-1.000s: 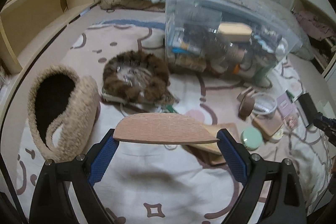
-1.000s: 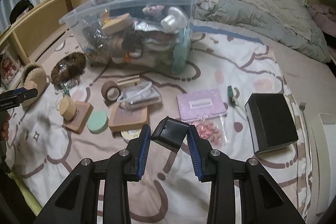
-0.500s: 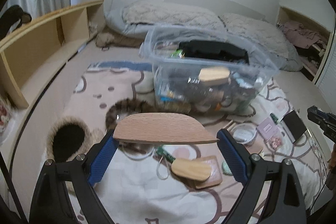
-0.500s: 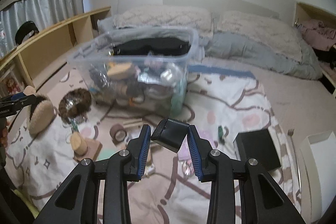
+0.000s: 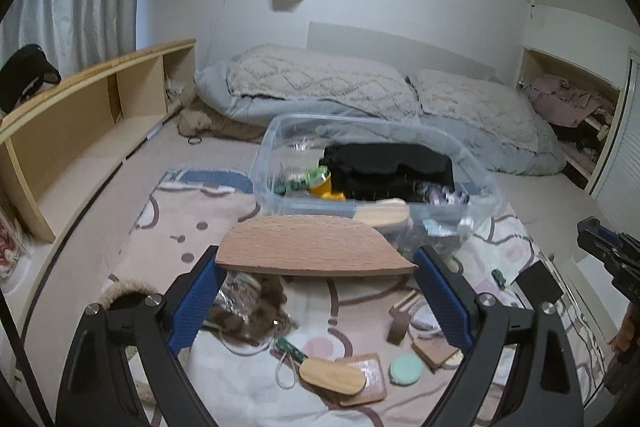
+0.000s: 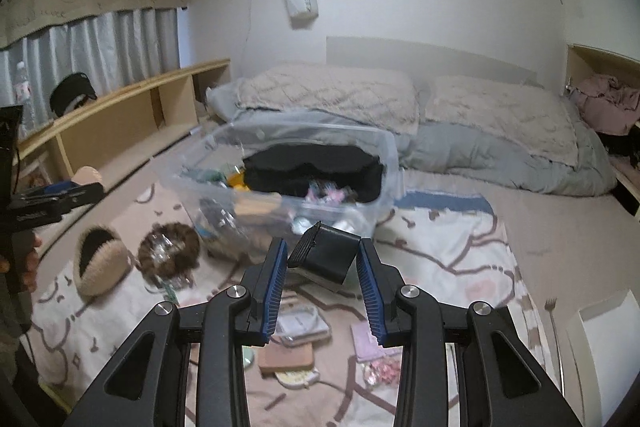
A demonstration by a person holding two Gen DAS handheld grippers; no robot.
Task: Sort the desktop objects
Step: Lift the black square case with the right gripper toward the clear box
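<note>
Wooden board (image 5: 316, 245) — flat, with one curved edge — is held across the left gripper (image 5: 318, 277), whose blue pads are spread wide and pressed against its two ends. It is carried in the air in front of a clear plastic bin (image 5: 372, 183) that stands on the bed's patterned blanket (image 5: 192, 219). A small black box (image 6: 326, 257) is clamped, tilted, between the pads of the right gripper (image 6: 323, 271), which is set narrow; the same bin (image 6: 288, 183) is seen just beyond it. The bin is packed with a black item on top (what it is cannot be told), a yellow piece and assorted small things.

On the blanket below the left gripper, a wooden brush (image 5: 332, 375) is seen lying on a square wooden coaster (image 5: 370, 383), with a round mint-green case (image 5: 406, 369) beside them and a roll of brown tape (image 5: 398, 327) a little farther off. A brown furry band (image 6: 170, 253) and a beige fleece pouch (image 6: 100, 263) are seen left of the bin — side by side, apart from it. Two pillows (image 6: 332, 99) and a grey quilt are laid at the head of the bed.
</note>
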